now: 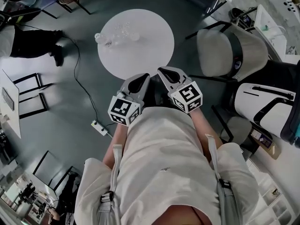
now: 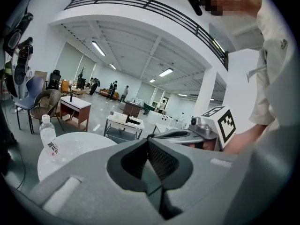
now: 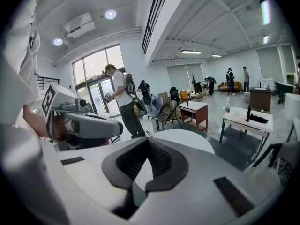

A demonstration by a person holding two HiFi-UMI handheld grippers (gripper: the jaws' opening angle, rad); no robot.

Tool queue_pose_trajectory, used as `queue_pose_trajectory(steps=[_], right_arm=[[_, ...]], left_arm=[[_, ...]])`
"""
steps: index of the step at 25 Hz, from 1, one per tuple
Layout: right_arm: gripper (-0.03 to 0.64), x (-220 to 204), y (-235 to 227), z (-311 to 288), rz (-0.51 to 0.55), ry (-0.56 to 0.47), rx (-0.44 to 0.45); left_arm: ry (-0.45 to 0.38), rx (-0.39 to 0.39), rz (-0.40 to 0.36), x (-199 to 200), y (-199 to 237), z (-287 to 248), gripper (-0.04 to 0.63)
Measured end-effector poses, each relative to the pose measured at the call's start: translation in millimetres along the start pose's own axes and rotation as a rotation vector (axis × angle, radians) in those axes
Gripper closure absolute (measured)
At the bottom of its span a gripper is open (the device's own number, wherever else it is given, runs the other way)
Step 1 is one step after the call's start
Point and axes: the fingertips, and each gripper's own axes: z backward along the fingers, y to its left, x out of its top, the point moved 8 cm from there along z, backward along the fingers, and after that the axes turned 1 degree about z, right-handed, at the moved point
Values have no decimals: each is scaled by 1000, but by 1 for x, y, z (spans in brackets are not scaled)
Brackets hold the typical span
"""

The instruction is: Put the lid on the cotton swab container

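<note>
In the head view a round white table (image 1: 140, 50) stands ahead of me with small clear items (image 1: 123, 31) and a clear bottle (image 1: 99, 37) on its far left part. The items are too small to tell container from lid. My left gripper (image 1: 142, 78) and right gripper (image 1: 165, 71) are held side by side close to my body, short of the table's near edge. Both are shut with nothing between the jaws. The left gripper view shows its closed jaws, the bottle (image 2: 48, 138) on the table (image 2: 79, 145), and the right gripper (image 2: 187, 135) alongside.
A padded chair (image 1: 229, 50) stands right of the table, with a black-and-white bag (image 1: 262, 108) below it. A power strip (image 1: 99, 127) and its cable lie on the floor at left. A person's legs (image 1: 33, 43) are at far left. Desks and chairs fill the hall beyond.
</note>
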Motion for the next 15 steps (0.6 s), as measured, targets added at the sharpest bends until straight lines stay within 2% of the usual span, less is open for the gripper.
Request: queue_pose_trajectory(steps=[4, 8, 15], right_arm=[[609, -14, 16, 37, -15, -16, 24], [609, -23, 30, 73, -12, -39, 43], [609, -30, 58, 120, 33, -71, 105]], left_arm=[[19, 16, -55, -17, -42, 12, 588], [17, 25, -53, -39, -82, 27, 588], [14, 99, -109, -64, -130, 55, 588]])
